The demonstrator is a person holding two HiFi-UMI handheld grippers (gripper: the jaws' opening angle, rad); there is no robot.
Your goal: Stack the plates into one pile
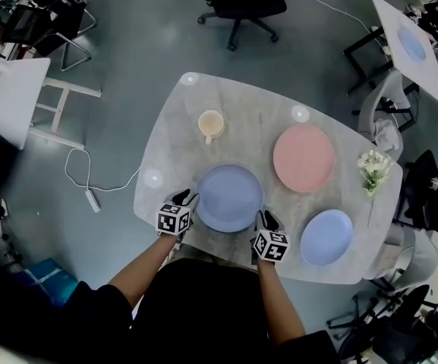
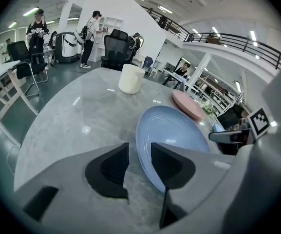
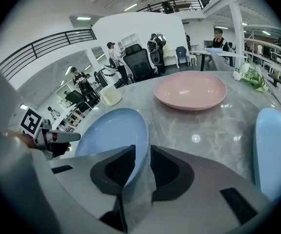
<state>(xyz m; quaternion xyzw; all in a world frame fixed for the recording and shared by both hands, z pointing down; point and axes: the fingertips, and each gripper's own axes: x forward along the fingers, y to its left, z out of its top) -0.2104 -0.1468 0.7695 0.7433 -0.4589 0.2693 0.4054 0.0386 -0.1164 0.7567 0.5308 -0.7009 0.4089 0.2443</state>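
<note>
Closest to the person, the left gripper (image 1: 184, 198) and the right gripper (image 1: 266, 218) stand at the two near sides of the large blue plate (image 1: 229, 197), close to the near edge of the table (image 1: 241, 101). Each has its jaws apart, with the plate's rim in the gap and not pressed. In my judgement a shallow bite on this thin rim, or one side closing sooner, may tilt the plate and let it slip. Being round, it has no long axis; it lies flat, hollow side up. Farther lie the small blue plate (image 1: 326, 237), the pink plate (image 1: 304, 158) and a cup (image 1: 211, 124).
</note>
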